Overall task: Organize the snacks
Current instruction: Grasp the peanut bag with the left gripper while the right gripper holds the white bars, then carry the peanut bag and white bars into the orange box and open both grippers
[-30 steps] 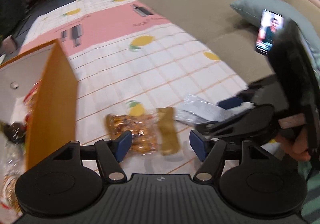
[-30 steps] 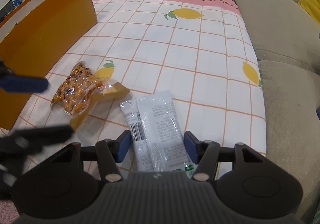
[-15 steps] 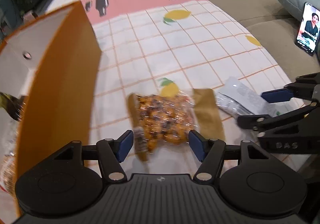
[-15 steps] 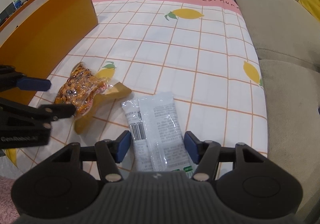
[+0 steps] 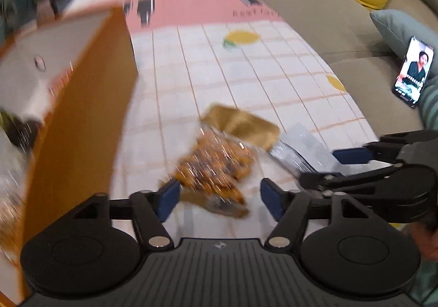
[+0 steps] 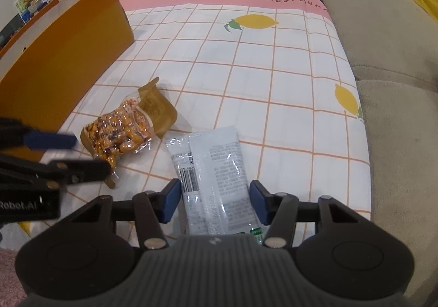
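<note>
An orange-and-gold snack bag (image 5: 219,161) (image 6: 120,134) lies on the tablecloth, its gold end flap lifted. My left gripper (image 5: 219,197) is open and straddles its near end; it also shows in the right wrist view (image 6: 65,153). A white-and-clear snack packet (image 6: 213,178) (image 5: 298,148) lies to its right. My right gripper (image 6: 215,203) is open, with its fingers on either side of the packet. An orange box (image 5: 82,120) (image 6: 63,60) stands at the left, with snacks inside.
The lemon-print tablecloth (image 6: 246,66) covers the table. A beige sofa (image 6: 388,60) runs along the right edge, with a phone (image 5: 413,71) and cushions on it. The left wrist view is blurred by motion.
My left gripper has swung left onto the orange snack bag and closed in on it. The bag has shifted and its gold flap has risen. The right gripper has hardly moved.
</note>
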The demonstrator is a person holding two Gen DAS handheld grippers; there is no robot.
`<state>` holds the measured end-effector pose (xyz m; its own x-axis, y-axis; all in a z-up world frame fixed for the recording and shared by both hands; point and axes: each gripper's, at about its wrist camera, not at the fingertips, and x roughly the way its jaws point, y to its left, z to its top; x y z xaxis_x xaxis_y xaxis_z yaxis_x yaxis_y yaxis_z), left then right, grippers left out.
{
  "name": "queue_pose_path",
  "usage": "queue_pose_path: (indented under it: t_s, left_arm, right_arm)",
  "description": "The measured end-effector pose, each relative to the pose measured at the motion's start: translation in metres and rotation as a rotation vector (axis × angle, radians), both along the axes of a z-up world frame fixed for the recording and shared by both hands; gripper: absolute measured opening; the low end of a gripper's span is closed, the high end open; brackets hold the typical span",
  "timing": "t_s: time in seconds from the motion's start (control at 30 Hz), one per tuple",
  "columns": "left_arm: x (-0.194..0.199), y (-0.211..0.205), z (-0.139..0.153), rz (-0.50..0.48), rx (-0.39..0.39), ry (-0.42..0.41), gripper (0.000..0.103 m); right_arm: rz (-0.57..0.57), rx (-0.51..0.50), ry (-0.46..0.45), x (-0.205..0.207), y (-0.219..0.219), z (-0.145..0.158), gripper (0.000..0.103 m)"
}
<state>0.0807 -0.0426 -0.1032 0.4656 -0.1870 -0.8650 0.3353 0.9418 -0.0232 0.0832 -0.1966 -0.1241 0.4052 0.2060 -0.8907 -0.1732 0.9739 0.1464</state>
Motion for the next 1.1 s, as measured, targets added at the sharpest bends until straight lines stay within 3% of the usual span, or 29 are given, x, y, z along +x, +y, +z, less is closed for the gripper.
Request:
queue_pose_path:
  t_s: [0.13,0.37,0.73,0.97,1.1]
  left_arm:
    - [0.009,-0.009,-0.004,-0.108,0.052,-0.025,0.088]
    - [0.023,-0.014,-0.024,-0.219,0.109,0.001,0.088]
    - [0.032,-0.014,-0.038,-0.195,0.072,0.02,0.092]
    - [0.028,-0.012,-0.037,-0.154,0.034,0.004,0.083]
    - [0.025,-0.013,-0.037,-0.13,0.033,-0.007,0.079]
  right_arm:
    - [0.055,0.005,-0.009,0.001,-0.001,0.004,0.066]
    - [0.15,-0.014,-0.021,0.0,0.0,0.002,0.067]
    - [0.151,-0.062,-0.047,-0.003,0.007,-0.004,0.066]
    - [0.151,-0.1,-0.077,-0.006,0.013,-0.003,0.05]
    - [0.137,-0.099,-0.083,-0.006,0.013,-0.003,0.048]
